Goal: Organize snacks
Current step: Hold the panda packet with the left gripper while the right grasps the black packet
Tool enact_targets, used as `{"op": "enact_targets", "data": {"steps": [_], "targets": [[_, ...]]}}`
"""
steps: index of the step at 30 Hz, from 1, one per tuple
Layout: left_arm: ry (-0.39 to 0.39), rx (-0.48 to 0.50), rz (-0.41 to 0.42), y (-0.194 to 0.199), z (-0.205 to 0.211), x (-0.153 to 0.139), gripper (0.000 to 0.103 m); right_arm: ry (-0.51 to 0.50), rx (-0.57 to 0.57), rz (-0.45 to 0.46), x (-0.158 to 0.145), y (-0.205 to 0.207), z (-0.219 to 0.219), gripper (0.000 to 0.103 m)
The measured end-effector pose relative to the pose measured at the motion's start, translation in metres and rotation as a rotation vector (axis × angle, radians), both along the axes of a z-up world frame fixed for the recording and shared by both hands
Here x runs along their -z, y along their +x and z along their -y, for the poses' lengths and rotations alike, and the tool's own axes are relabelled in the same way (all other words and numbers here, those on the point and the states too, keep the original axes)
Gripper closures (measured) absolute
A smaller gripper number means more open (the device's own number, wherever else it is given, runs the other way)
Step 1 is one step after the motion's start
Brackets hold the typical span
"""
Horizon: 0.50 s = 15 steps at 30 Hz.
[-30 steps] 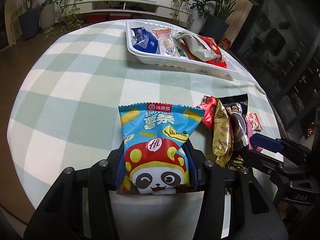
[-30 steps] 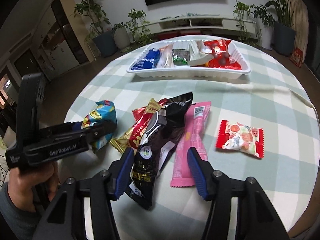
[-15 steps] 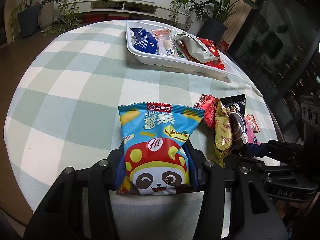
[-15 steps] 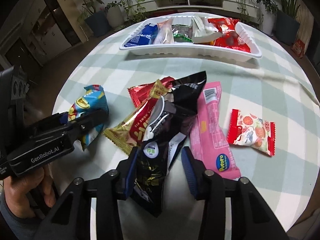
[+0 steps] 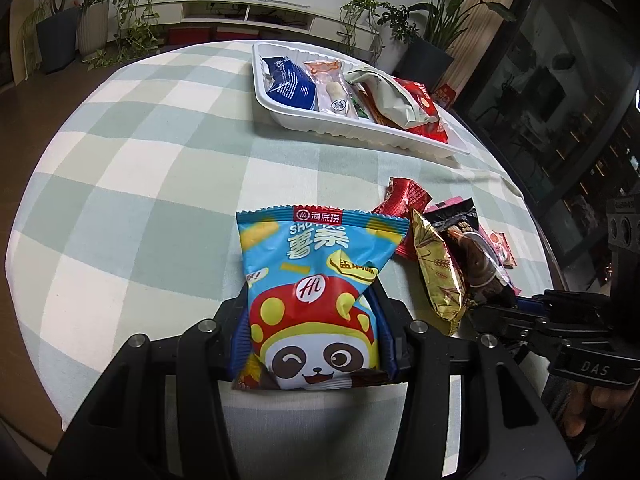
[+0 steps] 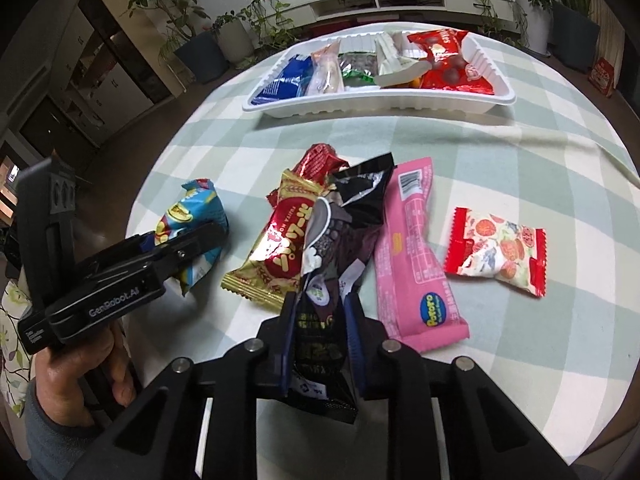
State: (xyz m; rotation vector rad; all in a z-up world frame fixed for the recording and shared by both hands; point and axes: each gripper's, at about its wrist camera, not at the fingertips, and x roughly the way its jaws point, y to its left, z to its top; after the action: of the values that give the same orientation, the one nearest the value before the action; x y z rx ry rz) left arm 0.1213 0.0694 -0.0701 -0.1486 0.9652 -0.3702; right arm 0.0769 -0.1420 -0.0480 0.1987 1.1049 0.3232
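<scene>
With its jaws just closing, our right gripper [image 6: 320, 332] clamps the near end of the black snack packet [image 6: 344, 236], whose length points toward the white tray [image 6: 372, 110] at twelve o'clock.

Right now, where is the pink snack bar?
In the right wrist view the pink snack bar lies flat on the checked tablecloth, right of the black packet and left of the red-edged candy packet.

Wide bare stretch of green-and-white checked tablecloth [image 5: 132, 184] left of the white ribbed plastic tray [image 6: 380, 106]; passage open there. Tray nearly full. Heap of foil snack packets [image 6: 320, 232] crowds centre; clear strip between heap and tray.
</scene>
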Motion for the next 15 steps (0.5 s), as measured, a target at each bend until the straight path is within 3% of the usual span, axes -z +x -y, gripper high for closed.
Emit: {"op": "enact_targets", "data": {"steps": [15], "targets": [[-0.007,0.003,0.023,-0.004,0.001,-0.008,0.057,0.017,0.019,0.124,-0.031,-0.019,0.018,0.079]]}}
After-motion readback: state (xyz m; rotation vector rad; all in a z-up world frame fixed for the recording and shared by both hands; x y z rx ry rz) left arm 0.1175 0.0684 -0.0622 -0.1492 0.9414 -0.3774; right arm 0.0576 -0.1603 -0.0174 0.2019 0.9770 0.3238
